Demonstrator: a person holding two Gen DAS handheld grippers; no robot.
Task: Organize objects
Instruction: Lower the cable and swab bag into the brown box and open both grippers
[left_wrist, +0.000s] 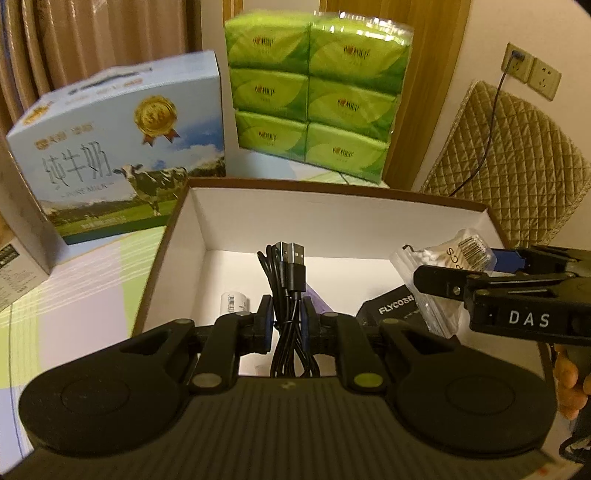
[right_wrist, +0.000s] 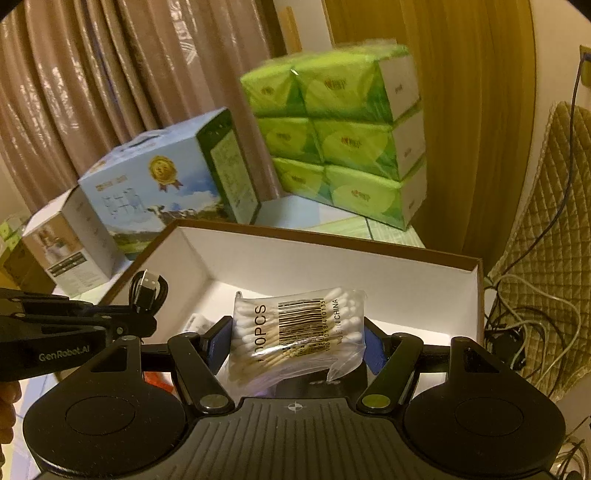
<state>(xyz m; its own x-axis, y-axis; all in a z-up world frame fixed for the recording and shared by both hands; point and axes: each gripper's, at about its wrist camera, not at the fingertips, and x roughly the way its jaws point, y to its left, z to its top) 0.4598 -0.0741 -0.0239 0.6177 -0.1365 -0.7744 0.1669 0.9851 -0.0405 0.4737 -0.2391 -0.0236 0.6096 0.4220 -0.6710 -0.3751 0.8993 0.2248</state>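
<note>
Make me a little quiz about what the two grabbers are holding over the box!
1. True or false: the left gripper is shut on a cable.
2. What does the right gripper hold? A) swab bag B) battery C) spoon
3. Fill in: both grippers are above the open ___.

Key: 1 true; 2 A; 3 box.

Both tools are matte black plastic. The left gripper (left_wrist: 287, 321) has two round discs, a ribbed centre plate, silver and yellow-green pivot screws, and blue pads on its fingers (left_wrist: 266, 321). The right gripper (right_wrist: 297, 345) looks alike; its side reads "DAS", the left's "GenRobot.AI".
</note>
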